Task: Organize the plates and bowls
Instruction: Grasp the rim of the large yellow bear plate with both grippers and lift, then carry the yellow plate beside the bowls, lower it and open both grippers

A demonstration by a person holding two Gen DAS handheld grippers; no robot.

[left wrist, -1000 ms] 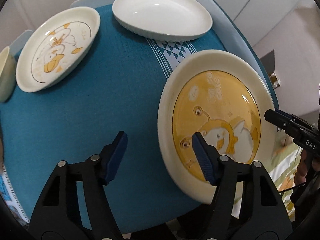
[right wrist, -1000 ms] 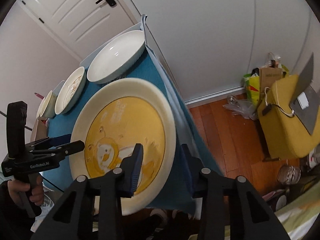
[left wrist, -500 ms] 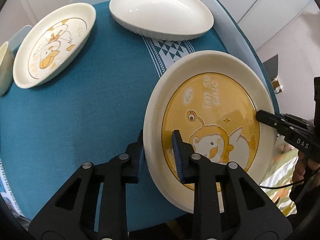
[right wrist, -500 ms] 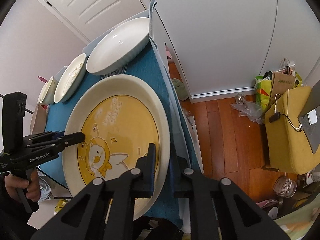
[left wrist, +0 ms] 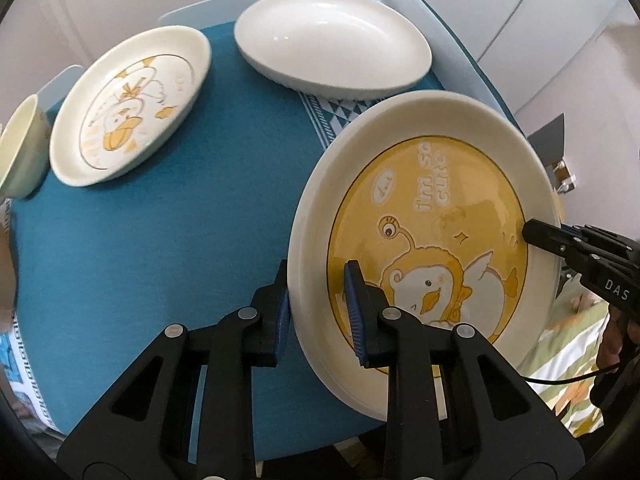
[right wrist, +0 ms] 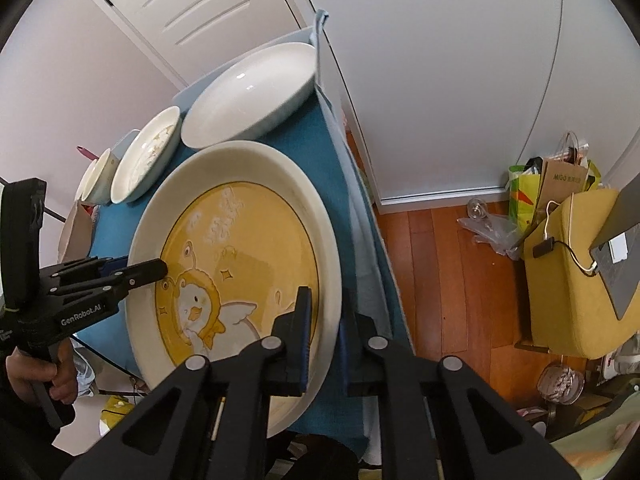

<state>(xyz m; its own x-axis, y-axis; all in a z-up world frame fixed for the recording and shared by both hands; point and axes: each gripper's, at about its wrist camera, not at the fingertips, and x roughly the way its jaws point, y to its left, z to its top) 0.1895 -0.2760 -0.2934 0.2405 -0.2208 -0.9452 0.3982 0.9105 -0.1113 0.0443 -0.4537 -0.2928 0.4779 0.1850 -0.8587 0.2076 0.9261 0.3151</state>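
Left wrist view: the left gripper (left wrist: 318, 312) clamps the near rim of the yellow duck plate (left wrist: 432, 240), one pad under the rim, one on its face. The plate tilts at the edge of the blue tablecloth (left wrist: 160, 240); its lower rim is hidden behind the fingers. The right gripper (right wrist: 324, 320) clenches the opposite rim; its far pad is largely hidden. Beyond lie a white bowl (left wrist: 332, 40), a duck dish (left wrist: 128, 100) and a cup (left wrist: 20, 152), cut off at the frame edge.
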